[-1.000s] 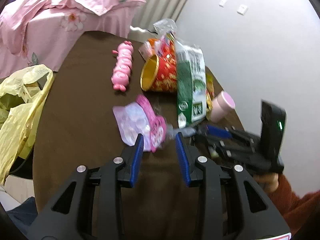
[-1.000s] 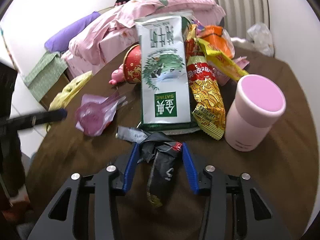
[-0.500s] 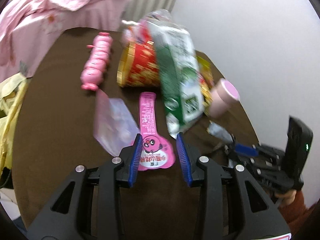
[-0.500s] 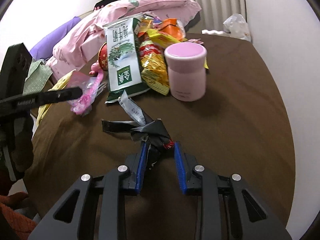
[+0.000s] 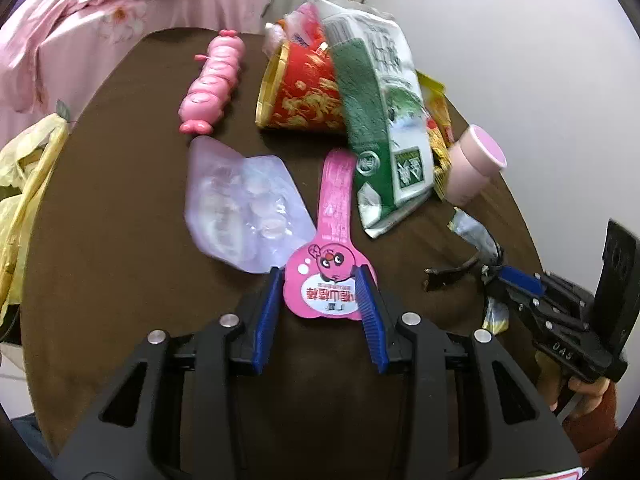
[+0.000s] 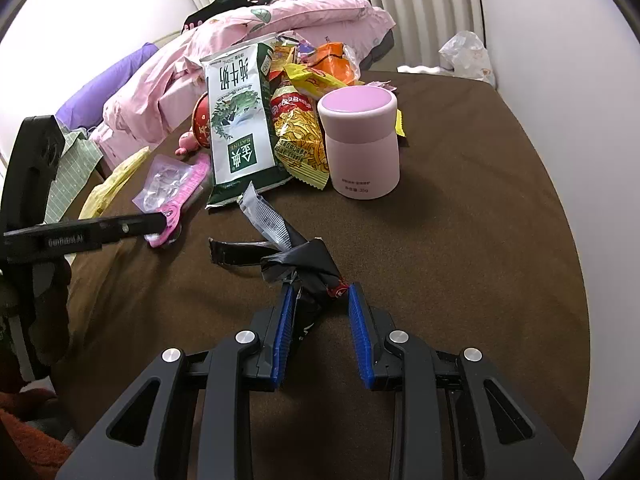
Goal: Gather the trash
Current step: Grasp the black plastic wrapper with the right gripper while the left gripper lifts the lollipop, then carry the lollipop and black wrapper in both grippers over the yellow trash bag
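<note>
On brown table [image 6: 460,240]: left hand-held gripper [image 5: 320,276] opening astride glossy pink wrapper [image 5: 328,280]; right hand-held gripper [image 6: 320,292] clenching crumpled black wrapper [image 6: 312,264].

1. The green-and-white milk bag [image 6: 240,120] carries large Chinese characters "纯牛奶" down its white upper part, and near its lower end a green square with "金典" and the brand word "SATINE"
2. The pink jar [image 6: 360,140] has small print low on its side; only "35g" at the end can be read
3. The left gripper [image 6: 158,222], seen side-on from the right wrist view, bears the raised lettering "GenRobot.AI" on its black arm
4. The pink wrapper [image 5: 332,280] shows a cartoon face above a white panel with red Chinese characters, too blurred to read with certainty
5. The right gripper [image 5: 494,276] shows "DAS" on its black body in the left wrist view
</note>
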Demonstrator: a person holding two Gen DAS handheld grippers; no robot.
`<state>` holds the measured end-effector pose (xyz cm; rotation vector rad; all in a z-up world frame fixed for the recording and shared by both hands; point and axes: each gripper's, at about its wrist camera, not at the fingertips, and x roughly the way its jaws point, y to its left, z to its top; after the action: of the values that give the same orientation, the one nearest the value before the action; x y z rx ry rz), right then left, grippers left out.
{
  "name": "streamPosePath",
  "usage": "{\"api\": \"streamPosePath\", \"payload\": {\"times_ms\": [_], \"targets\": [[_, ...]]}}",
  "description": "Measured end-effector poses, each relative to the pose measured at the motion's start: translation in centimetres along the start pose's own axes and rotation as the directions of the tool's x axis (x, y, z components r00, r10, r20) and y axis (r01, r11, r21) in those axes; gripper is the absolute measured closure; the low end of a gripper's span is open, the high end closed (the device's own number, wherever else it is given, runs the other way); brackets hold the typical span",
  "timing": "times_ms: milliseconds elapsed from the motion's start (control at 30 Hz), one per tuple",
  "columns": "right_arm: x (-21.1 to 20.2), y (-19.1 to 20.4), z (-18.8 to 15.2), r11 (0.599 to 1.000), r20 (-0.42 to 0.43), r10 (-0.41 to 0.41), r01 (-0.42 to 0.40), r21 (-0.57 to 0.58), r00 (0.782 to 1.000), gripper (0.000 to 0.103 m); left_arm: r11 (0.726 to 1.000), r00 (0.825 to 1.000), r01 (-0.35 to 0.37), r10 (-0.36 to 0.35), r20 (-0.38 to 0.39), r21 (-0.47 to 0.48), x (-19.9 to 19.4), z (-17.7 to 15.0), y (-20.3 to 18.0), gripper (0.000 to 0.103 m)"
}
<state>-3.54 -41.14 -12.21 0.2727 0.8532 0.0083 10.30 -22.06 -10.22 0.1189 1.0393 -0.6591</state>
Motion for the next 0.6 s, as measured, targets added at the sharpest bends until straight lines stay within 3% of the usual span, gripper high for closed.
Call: {"api": "streamPosePath", "payload": {"times_ms": [267,600], "targets": [[-0.9,0.8,0.3,0.999,0.017,-0.032,0.033,-0.034,0.999,0.078,0.999,1.000,0.027,-0.027,0.010,0.041,-1.1,-0.2,-1.4,0.086],[-3.9,3.8,3.0,0.996,0.106,0.019,-0.009,-0.091,0.994,0.078,0.997,0.988,0.006,-0.018,0.154,0.077,-7.9,-0.5,-0.9,0.086]]}}
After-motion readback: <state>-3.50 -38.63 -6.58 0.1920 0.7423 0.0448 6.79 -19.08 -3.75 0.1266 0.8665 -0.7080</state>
